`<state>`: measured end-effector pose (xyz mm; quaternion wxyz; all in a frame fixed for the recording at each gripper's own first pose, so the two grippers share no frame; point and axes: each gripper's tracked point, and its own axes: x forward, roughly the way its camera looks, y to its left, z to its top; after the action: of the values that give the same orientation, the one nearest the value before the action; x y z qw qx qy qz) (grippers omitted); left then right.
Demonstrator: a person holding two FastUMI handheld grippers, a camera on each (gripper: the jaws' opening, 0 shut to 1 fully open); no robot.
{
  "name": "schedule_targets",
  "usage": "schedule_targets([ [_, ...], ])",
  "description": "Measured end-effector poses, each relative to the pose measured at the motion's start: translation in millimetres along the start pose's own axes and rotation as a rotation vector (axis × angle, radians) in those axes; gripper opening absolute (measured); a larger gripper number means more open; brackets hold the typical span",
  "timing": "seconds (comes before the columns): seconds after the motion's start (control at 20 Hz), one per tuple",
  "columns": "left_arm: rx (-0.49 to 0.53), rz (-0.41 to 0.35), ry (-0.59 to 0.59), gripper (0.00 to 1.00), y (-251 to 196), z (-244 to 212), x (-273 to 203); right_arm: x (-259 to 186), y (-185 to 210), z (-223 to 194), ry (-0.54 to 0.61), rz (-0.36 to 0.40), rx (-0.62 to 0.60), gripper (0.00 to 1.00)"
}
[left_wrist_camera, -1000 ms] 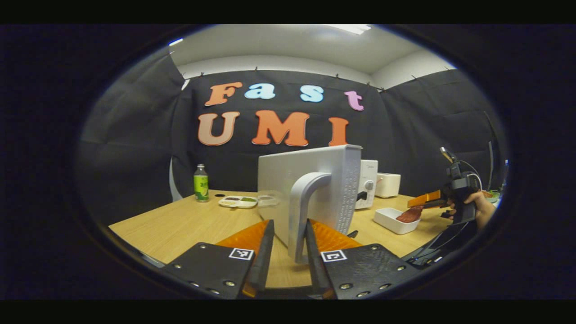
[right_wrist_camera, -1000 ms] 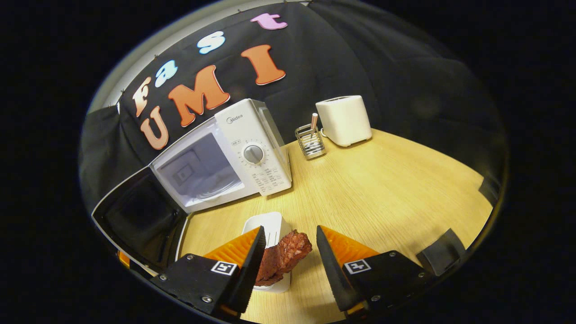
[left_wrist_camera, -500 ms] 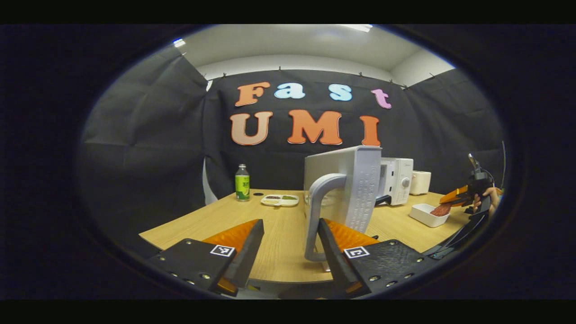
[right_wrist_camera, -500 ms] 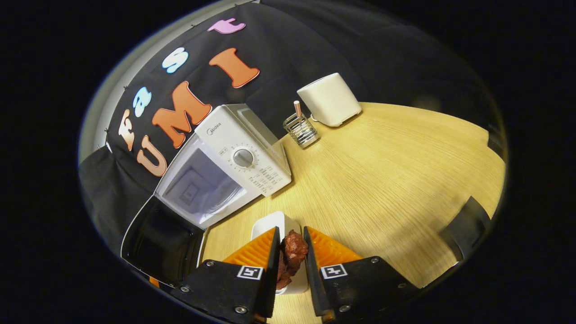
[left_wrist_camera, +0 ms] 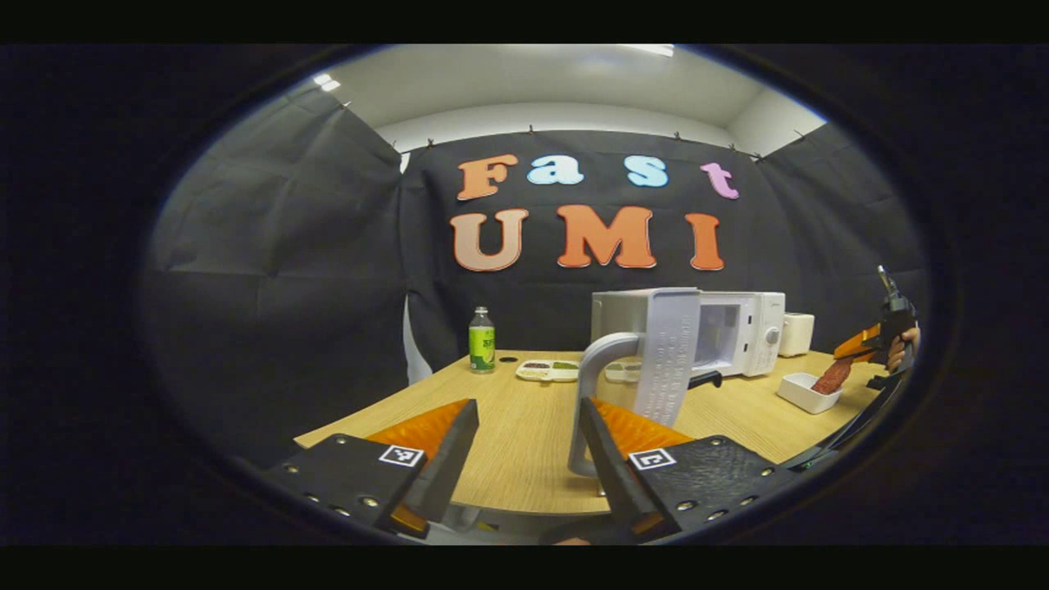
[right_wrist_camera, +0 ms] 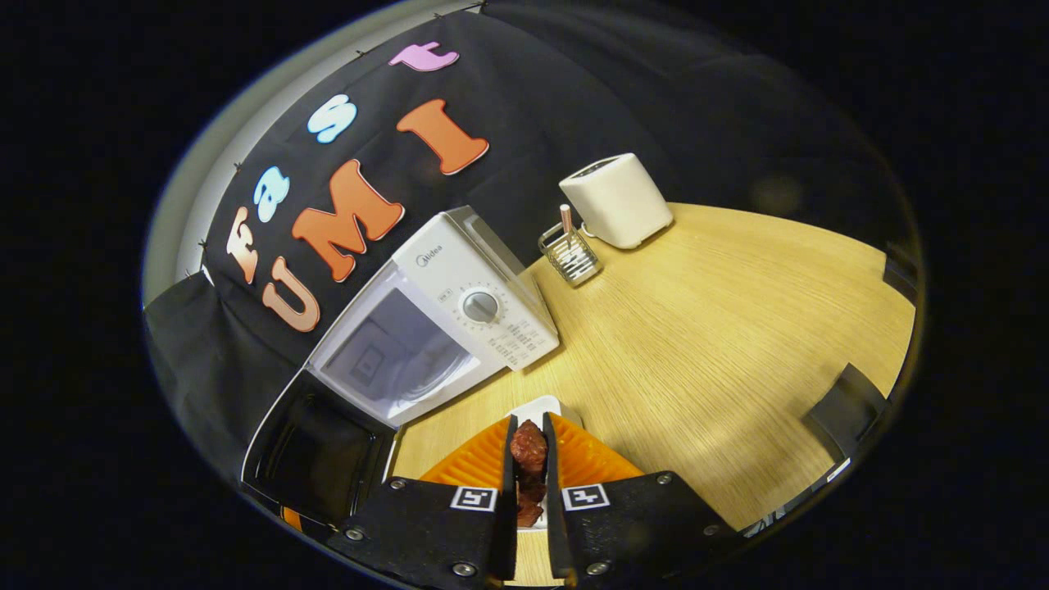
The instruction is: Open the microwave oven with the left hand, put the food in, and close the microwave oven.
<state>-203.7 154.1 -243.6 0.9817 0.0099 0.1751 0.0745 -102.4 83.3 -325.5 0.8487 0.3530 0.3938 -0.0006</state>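
Two changes matter: the left hand-held gripper [left_wrist_camera: 524,447] has let go of the door handle [left_wrist_camera: 592,385] and backed off, fingers apart, while the right hand-held gripper [right_wrist_camera: 529,447] has clamped on the meat [right_wrist_camera: 529,447] above its white dish [right_wrist_camera: 537,406], ready for the open microwave [right_wrist_camera: 434,319].

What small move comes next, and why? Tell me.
Probably lift the meat, which the right gripper has clamped, clear of the white dish and carry it toward the microwave cavity: its door is swung open, and the left gripper is open beside the handle.
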Motion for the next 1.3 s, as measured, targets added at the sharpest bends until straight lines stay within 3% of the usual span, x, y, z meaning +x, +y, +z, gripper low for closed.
schedule_targets([
  [0.1, -0.011, -0.012, 0.005, 0.86, 1, 2, 1, -6, 16, 16, -0.046, 0.017, -0.02, 0.15],
  [0.4, 0.013, -0.045, -0.033, 0.87, 10, 19, -7, -4, 74, 45, -0.152, 0.072, -0.087, 0.14],
  [0.6, 0.006, 0.003, -0.042, 0.86, 32, 18, -2, 14, 121, 54, -0.193, 0.134, -0.072, 0.15],
  [0.95, -0.063, 0.077, -0.017, 0.87, 66, 0, 3, 66, 182, 56, -0.28, 0.159, -0.004, 0.14],
  [1.3, -0.098, 0.126, 0.011, 0.87, 96, -16, 9, 140, 212, 31, -0.311, 0.111, 0.055, 0.15],
])
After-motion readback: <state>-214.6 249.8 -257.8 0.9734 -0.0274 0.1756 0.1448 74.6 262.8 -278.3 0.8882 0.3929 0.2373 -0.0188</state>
